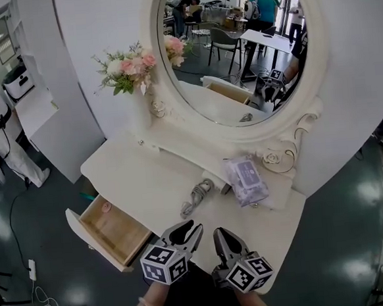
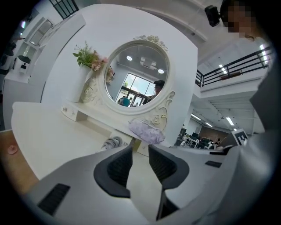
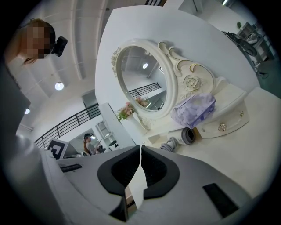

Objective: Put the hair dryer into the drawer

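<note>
A white hair dryer [image 1: 215, 181] lies on the white dressing table [image 1: 147, 179] below the round mirror, its grey coiled cord [image 1: 195, 197] beside it. In the right gripper view the hair dryer [image 3: 189, 135] shows its dark nozzle end. The wooden drawer [image 1: 113, 231] stands pulled out at the table's front left. My left gripper [image 1: 192, 232] hovers over the table's front edge, jaws a little apart with nothing between them; it appears again as the left gripper [image 2: 140, 150]. My right gripper [image 1: 220, 236] is beside it, shut and empty, well short of the dryer.
A purple pack of wipes [image 1: 246, 180] rests on the shelf right of the dryer. A vase of pink flowers [image 1: 130, 67] stands at the back left. A small pink item [image 1: 106, 206] lies in the drawer. Dark floor surrounds the table.
</note>
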{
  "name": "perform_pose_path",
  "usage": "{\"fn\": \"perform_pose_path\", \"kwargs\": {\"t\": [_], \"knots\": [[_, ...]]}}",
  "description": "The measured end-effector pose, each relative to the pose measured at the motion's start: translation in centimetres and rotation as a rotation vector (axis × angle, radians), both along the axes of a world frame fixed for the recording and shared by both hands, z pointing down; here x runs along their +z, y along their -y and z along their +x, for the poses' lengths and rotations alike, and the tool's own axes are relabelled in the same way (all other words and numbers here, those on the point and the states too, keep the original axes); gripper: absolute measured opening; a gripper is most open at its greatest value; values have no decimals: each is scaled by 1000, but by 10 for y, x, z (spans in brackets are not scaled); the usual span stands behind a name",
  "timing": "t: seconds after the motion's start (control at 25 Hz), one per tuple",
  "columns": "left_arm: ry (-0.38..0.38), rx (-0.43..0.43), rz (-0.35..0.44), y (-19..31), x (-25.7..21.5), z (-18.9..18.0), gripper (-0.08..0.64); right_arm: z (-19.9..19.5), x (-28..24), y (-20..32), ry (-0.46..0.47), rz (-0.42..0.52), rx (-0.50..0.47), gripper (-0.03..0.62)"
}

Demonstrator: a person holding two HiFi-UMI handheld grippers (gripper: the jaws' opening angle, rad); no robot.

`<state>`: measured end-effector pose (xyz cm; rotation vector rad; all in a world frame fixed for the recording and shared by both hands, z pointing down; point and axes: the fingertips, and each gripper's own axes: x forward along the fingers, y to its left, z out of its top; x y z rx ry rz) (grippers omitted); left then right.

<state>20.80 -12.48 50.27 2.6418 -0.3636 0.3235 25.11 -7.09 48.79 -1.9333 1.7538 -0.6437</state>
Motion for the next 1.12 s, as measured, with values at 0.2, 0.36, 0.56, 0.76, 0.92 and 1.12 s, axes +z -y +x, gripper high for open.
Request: {"fn": "perform_pose_path", "kwargs": {"t": [0.2, 0.36, 0.56, 0.76, 0.92, 1.12], "knots": [[32, -20, 24, 17, 3, 11, 195, 2, 1, 1, 9, -3, 4, 31], [73, -21, 31, 27, 12, 20, 276, 5, 6, 3, 18, -8, 5, 31], [120, -13, 52, 44, 19, 31, 353, 12, 13, 11, 37, -19, 7, 29], [179, -6, 57, 63, 34, 43, 423, 21, 25, 18, 68, -37, 17, 29], [235, 29, 64, 74, 49, 58, 445, 28, 34, 21, 91, -51, 24, 31], [282, 40, 71, 89, 62, 73, 445, 34, 41, 25, 103, -63, 24, 29]]}}
